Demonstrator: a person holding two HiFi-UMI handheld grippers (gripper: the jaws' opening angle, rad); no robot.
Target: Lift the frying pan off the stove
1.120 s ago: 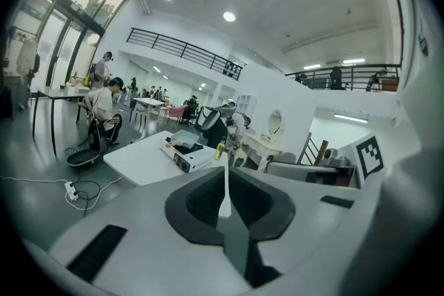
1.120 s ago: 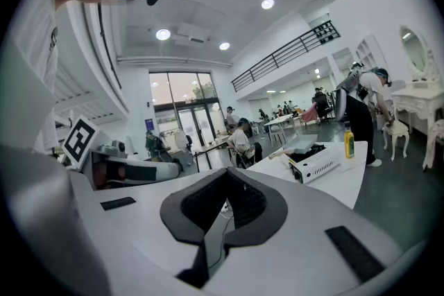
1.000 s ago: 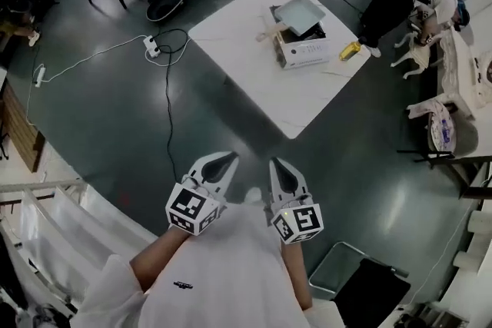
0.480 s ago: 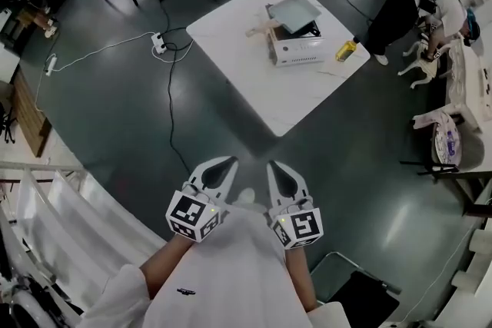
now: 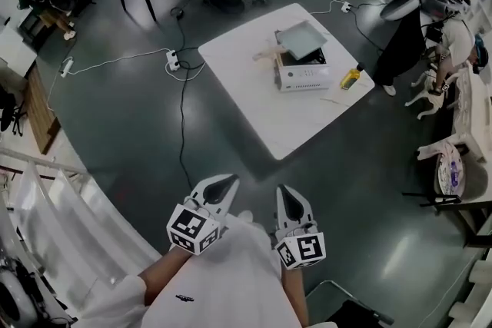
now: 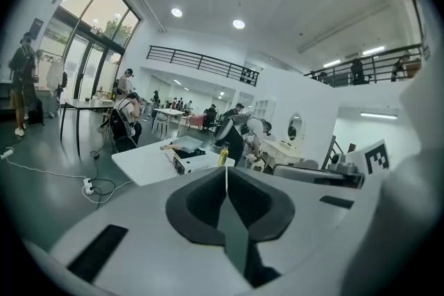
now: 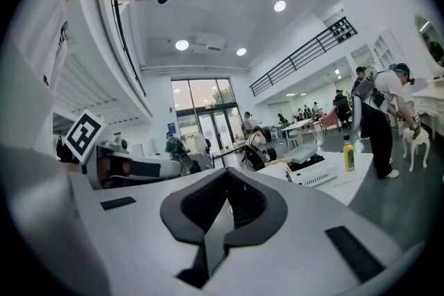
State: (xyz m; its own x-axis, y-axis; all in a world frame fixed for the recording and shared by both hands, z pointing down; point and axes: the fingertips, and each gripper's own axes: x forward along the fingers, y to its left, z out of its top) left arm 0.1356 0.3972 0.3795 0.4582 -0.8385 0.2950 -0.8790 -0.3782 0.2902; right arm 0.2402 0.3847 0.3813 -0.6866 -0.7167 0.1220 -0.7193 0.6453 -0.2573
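Two grippers are held low in front of the person, side by side and apart. Both are over the dark floor (image 5: 115, 111), well short of the white table (image 5: 246, 61).

Left gripper (image 5: 224, 182): jaws pressed together with nothing between them. In the left gripper view the two dark pads meet along one thin seam.

Right gripper (image 5: 285, 194): jaws likewise closed on nothing, with the pads meeting in the right gripper view.

Each gripper points toward the table.

The frying pan (image 5: 301, 39) is a square grey pan with a pale wooden handle that projects toward the left of the head view. It sits on top of the stove (image 5: 304, 76), a white box-shaped unit standing toward the table's far right side. Neither gripper touches the pan or the stove.

A yellow bottle (image 5: 351, 77) stands on the table just beside the stove, on its right. A black cable runs across the floor from a power strip (image 5: 175, 57) near the table's left corner. A person in dark clothing (image 5: 406, 34) stands beyond the table's right corner.
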